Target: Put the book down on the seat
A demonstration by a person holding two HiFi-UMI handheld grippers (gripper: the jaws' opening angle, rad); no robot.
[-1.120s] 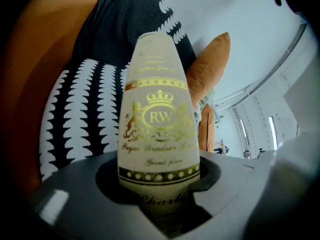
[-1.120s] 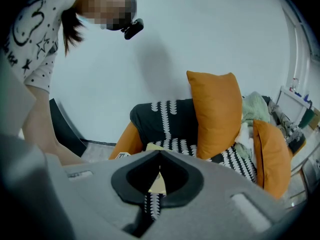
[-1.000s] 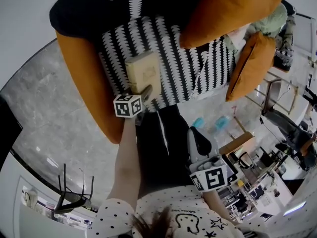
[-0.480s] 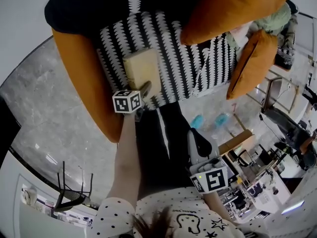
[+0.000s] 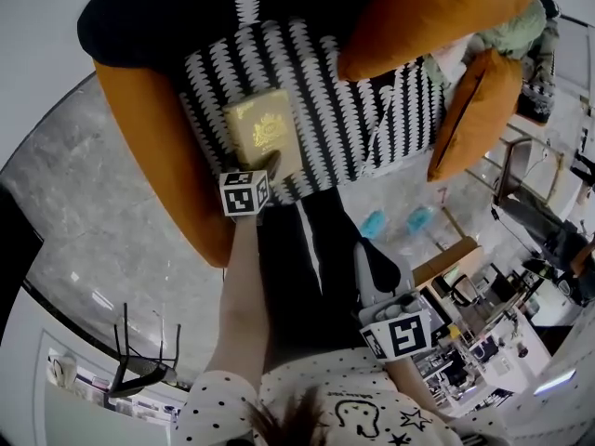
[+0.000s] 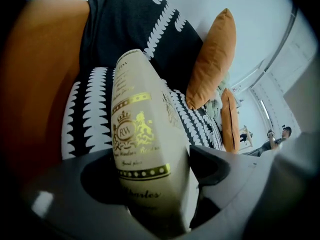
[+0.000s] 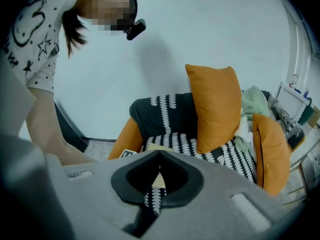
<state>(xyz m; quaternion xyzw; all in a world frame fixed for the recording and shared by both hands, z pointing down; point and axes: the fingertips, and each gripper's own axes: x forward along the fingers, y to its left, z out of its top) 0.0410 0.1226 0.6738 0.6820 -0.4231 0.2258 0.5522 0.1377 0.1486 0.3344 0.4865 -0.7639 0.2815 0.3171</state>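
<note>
"Book point(image 5: 265, 137) first: where was it?"

"Flat on the patterned seat point(image 5: 344, 128), cover up. Its near end sat between the jaws of the left gripper point(image 5: 268, 167), and the rest stretched away ahead of them. The orange armrest point(image 5: 158, 156) rose on that gripper's left."

"Was it clamped?"

"No. The jaws had just been opening and stood wide about the book without squeezing it."

"And the right gripper point(image 5: 376, 268)?"

"Well back from the seat, beside the person's dark trouser leg point(image 5: 297, 268), with its jaws brought together and nothing between them. Ahead of it and off to its right, an orange cushion point(image 7: 217, 109) leaned against the chair's back."
</note>
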